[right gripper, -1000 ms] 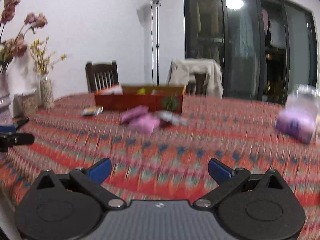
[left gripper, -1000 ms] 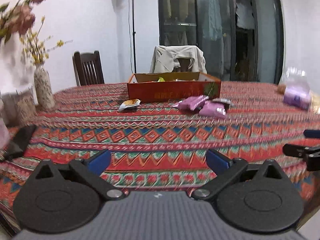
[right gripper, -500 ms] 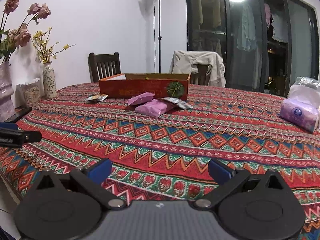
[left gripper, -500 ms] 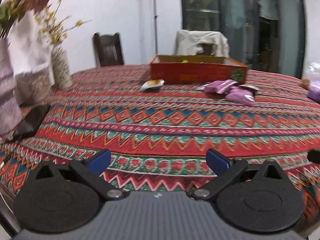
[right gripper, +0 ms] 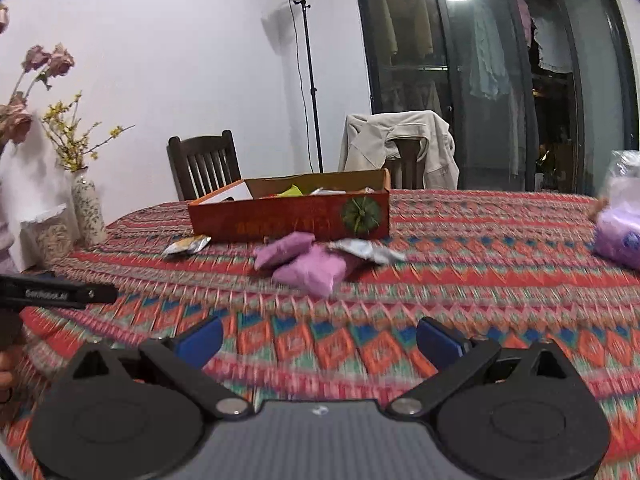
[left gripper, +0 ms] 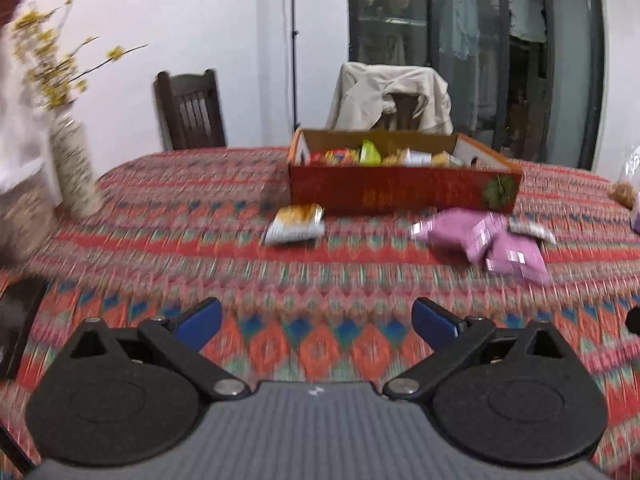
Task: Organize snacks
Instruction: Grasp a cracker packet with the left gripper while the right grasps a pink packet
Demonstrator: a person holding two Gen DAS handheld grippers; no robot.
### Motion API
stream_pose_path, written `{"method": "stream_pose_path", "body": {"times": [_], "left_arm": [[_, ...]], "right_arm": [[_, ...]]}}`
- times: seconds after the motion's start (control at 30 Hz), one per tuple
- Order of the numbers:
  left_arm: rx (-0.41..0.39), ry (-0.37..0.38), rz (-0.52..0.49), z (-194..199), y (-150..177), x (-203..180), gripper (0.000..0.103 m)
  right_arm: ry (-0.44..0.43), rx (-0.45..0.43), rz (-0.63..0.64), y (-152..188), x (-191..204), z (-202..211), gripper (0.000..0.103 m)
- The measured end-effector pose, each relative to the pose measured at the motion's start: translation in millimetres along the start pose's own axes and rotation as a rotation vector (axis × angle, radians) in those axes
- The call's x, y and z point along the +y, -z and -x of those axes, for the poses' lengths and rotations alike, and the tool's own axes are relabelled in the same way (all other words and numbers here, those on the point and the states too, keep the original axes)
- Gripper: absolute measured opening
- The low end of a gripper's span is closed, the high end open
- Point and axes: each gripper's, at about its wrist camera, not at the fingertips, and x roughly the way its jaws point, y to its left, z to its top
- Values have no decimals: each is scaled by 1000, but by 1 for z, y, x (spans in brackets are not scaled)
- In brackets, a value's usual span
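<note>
Patterned red woven tablecloth (left gripper: 200, 216) is covering the table. Red cardboard snack box (left gripper: 404, 192) is sitting far ahead; pink snack packets (left gripper: 480, 236) and a white-orange packet (left gripper: 294, 224) are lying just before it. Left gripper (left gripper: 316, 320) and right gripper (right gripper: 320, 340) are hovering wide apart, empty, well short of the packets.

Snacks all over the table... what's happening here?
A person is tidying snacks with two hand-held tongs. Both the left tongs and the right tongs are open and empty, hovering above the patterned tablecloth. The red cardboard box already holds several snacks. In front of it lie a white and orange packet, two pink packets and a silver packet tucked beside them. Nothing has been grabbed yet.
</note>
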Motion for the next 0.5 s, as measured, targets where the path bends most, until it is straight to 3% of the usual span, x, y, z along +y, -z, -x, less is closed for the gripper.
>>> {"method": "stream_pose_path", "body": {"times": [0.13, 0.23, 0.43, 0.5], "left_arm": [[-31, 31, -12, -53, -36, 11, 103], [-36, 30, -25, -101, -52, 18, 102], [51, 33, 35, -175, -61, 32, 88], [100, 64, 54, -184, -60, 38, 80]], "right_arm": [[-48, 4, 88, -35, 13, -40, 103], [-26, 50, 174, -59, 23, -83, 103], [-47, 160, 243, -85, 42, -176, 100], [-40, 202, 272, -83, 46, -207, 90]]}}
